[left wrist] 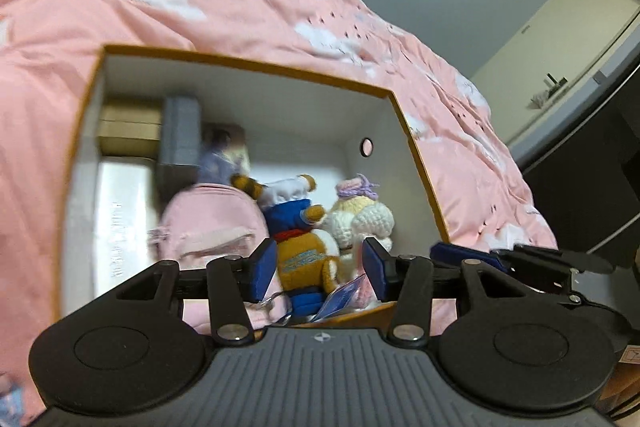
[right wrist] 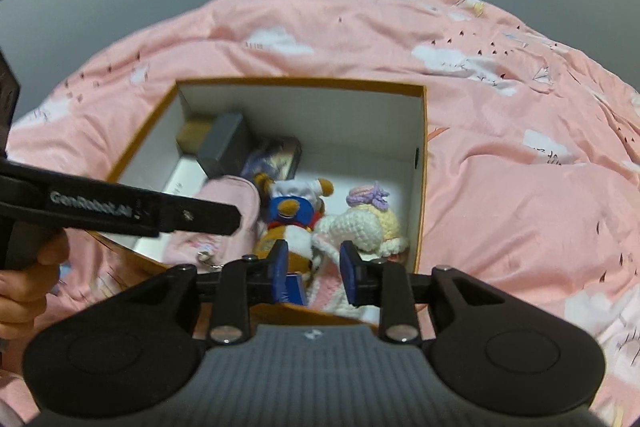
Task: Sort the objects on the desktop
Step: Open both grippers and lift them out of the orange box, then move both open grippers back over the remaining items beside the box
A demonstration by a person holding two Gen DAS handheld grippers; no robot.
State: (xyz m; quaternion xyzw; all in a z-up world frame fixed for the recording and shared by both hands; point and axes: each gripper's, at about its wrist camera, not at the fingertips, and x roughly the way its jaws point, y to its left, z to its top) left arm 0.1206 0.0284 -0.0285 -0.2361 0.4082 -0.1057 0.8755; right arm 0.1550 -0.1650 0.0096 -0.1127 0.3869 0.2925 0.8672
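we see plush tiger lying in box on bed | soft, light; we'd pinch its torso | left gripper and right gripper fingers spread, empty

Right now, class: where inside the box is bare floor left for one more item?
In the box, bare white floor shows at the far right, between the back wall, the right wall and the crochet doll. The left side is crowded: pink pouch, grey case, tiger plush.
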